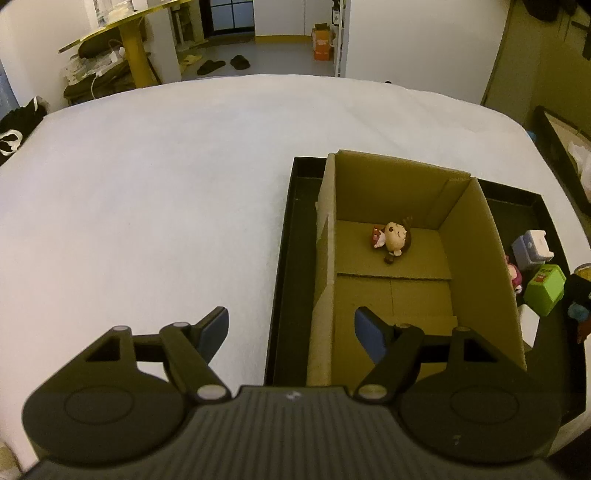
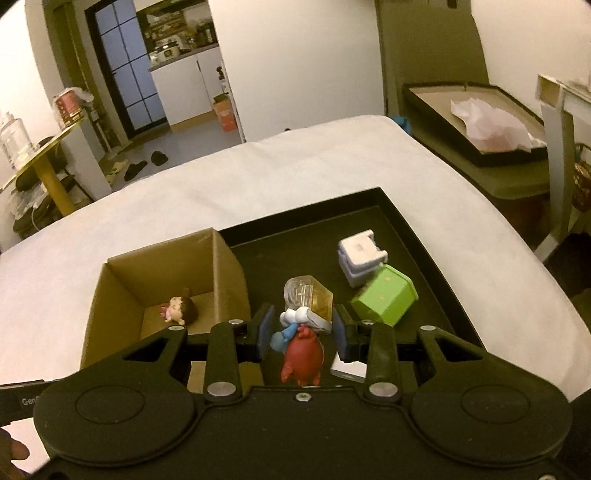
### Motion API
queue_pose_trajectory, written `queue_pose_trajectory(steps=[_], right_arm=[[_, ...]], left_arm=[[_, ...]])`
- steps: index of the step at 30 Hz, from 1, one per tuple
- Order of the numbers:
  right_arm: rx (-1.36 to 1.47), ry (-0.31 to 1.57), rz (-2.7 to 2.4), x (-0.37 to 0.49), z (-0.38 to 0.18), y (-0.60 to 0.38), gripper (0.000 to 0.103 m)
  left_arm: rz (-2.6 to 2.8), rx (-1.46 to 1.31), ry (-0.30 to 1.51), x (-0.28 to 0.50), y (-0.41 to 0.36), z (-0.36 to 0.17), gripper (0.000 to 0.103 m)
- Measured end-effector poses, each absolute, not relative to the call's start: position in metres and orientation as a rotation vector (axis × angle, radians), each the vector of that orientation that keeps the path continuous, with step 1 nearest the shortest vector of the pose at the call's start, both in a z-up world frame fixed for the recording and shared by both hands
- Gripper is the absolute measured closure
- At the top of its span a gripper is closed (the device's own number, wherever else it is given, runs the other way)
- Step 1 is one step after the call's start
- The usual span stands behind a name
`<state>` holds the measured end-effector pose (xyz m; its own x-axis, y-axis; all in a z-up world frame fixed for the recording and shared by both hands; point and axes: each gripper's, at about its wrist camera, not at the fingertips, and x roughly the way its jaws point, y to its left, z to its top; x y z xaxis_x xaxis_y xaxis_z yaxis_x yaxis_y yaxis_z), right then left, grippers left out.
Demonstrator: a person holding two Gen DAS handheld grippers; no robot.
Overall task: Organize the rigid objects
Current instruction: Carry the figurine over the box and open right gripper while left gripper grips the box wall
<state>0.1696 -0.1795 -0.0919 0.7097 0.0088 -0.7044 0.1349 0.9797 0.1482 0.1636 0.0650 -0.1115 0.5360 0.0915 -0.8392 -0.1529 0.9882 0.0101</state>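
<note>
Right gripper pinching a toy figure between its pads, green box just beyond its jaws, left gripper spread wide, nothing between, cardboard box wall between its fingers

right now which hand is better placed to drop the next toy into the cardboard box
Right. The right gripper is already shut on the red and blue figure beside the cardboard box; the left gripper is open and holds nothing.

White walls, grey floor, a yellow table (cluttered), dim warm light.
</note>
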Motion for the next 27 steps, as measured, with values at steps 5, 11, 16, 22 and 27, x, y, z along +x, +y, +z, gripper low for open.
queue_pose_trajectory(steps=[5,11,16,22,27], right_arm=[[0.181,0.769,-0.024,0.169,-0.087,-0.164,0.069],[0.153,0.765,0.037,0.174,-0.086,-0.142,0.069],[0.12,0.783,0.095,0.181,-0.087,-0.127,0.069],[0.051,0.826,0.167,0.192,-0.093,-0.11,0.069],[-0.006,0.859,0.216,0.197,-0.099,-0.096,0.069]], left_arm=[[0.127,-0.064,0.995,0.164,0.065,-0.114,0.032],[0.111,-0.082,0.986,0.164,0.068,-0.115,0.038],[0.093,-0.106,0.996,0.165,0.069,-0.119,0.051],[0.068,-0.165,1.028,0.169,0.073,-0.127,0.07],[0.047,-0.194,1.041,0.171,0.075,-0.13,0.085]])
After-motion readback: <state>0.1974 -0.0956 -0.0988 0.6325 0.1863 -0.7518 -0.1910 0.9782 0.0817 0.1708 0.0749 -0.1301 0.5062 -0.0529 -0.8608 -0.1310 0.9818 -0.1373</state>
